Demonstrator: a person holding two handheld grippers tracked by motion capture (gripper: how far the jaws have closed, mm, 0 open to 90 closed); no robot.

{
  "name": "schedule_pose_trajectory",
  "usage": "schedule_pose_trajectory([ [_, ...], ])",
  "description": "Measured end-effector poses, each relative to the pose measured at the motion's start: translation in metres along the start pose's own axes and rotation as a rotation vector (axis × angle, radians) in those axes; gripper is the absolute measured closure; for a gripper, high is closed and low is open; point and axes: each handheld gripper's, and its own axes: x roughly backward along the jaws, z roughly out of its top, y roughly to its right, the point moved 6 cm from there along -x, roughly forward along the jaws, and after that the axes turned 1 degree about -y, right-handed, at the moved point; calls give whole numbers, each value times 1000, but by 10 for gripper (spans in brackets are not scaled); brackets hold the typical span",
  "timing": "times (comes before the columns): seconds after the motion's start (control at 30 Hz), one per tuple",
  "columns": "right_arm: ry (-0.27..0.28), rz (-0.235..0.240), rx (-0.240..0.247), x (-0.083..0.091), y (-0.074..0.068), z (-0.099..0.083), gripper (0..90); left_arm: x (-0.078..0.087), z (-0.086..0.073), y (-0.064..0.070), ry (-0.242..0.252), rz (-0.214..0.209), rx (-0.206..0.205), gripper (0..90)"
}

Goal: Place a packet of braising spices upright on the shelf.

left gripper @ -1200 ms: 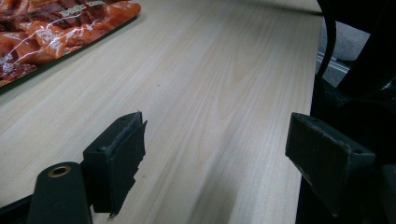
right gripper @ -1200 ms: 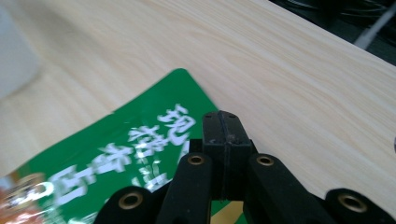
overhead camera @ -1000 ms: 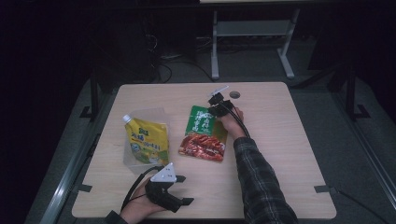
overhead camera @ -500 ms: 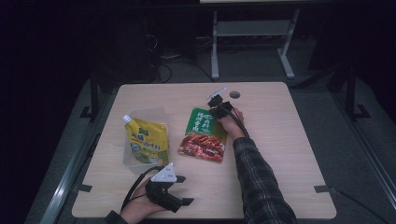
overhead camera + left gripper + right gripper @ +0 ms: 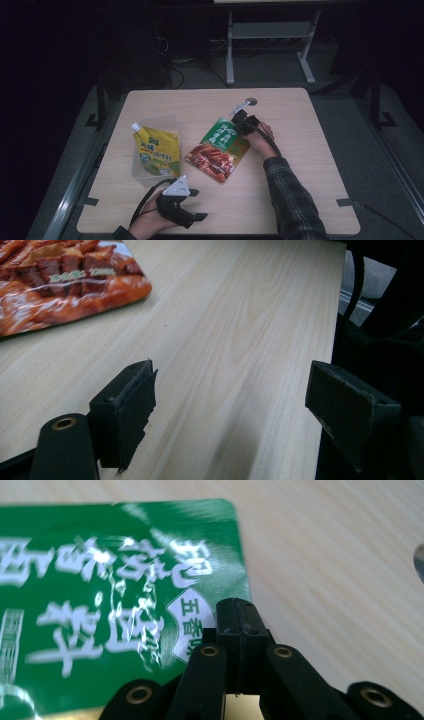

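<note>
On the left of the wooden table (image 5: 300,150) a clear plastic container (image 5: 167,122) stands, and the yellow spout pouch (image 5: 156,152) lies in it, its white cap toward the far left corner. This pouch looks already put away, so about half of the packing seems done, if both packs belong in the container.

Near the front edge, the left gripper (image 5: 197,204) rests low over bare wood, well apart from both packs. In the left gripper view its two black jaws stand wide apart with nothing between them, and the red end of the snack pack (image 5: 60,285) lies farther off on the table.

The green and red snack pack (image 5: 219,149) lies flat in the middle of the table, just beside the container and outside it. The right gripper (image 5: 239,116) is at its far green end. In the right gripper view the jaws are pressed together at the right edge of the green pack (image 5: 115,590), near its corner. Whether the foil edge is really caught between the pads cannot be told; the tips may only touch beside it.

What is left, by this judgement, is to lift the snack pack and to bring it into the container beside the yellow pouch.
</note>
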Motion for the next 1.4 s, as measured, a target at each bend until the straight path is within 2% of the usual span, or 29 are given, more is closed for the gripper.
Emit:
schedule_pose_trajectory([
  [0.03,-11,1,10,7,-2,-9,899,-1,0,0,-3,1,-1,196],
  [0.07,-11,1,10,7,-2,-9,899,-1,0,0,-3,1,-1,196],
  [0.1,-14,5,15,14,-3,-17,899,-1,-1,0,-7,0,-5,196],
  [0.3,-28,13,48,34,-8,-42,899,-3,-1,1,-11,-2,-4,196],
  [0.5,-24,22,48,48,-15,-60,899,-4,0,1,-9,3,-6,196],
  [0.53,-17,38,40,54,-15,-68,899,-5,0,1,-8,3,-5,196],
  [0.9,-46,40,48,78,-10,-100,899,-6,1,3,-10,-1,-11,201],
  [1.0,-43,27,45,81,-5,-106,900,-6,1,3,-13,-2,-14,201],
  [1.03,-44,18,35,83,2,-111,900,-6,1,4,-12,-3,-14,201],
  [1.07,-44,18,35,83,2,-111,900,-6,1,4,-12,-3,-14,201],
  [1.13,-49,-15,16,83,15,-116,899,-6,1,4,-11,-3,-12,201],
  [1.17,-49,-15,16,83,15,-116,899,-6,1,4,-11,-3,-12,201],
  [1.2,-50,-22,-14,83,22,-116,899,-6,1,3,-13,-3,-15,201],
  [1.27,-32,-32,-26,82,23,-111,899,-7,1,3,-14,-5,-11,201],
  [1.3,-12,-13,-42,82,21,-106,899,-7,1,4,-14,-7,-9,201],
  [1.33,-12,-13,-42,82,21,-106,899,-7,1,4,-14,-7,-9,201],
  [1.4,49,32,-75,78,13,-88,899,-7,2,4,-15,-7,-10,201],
])
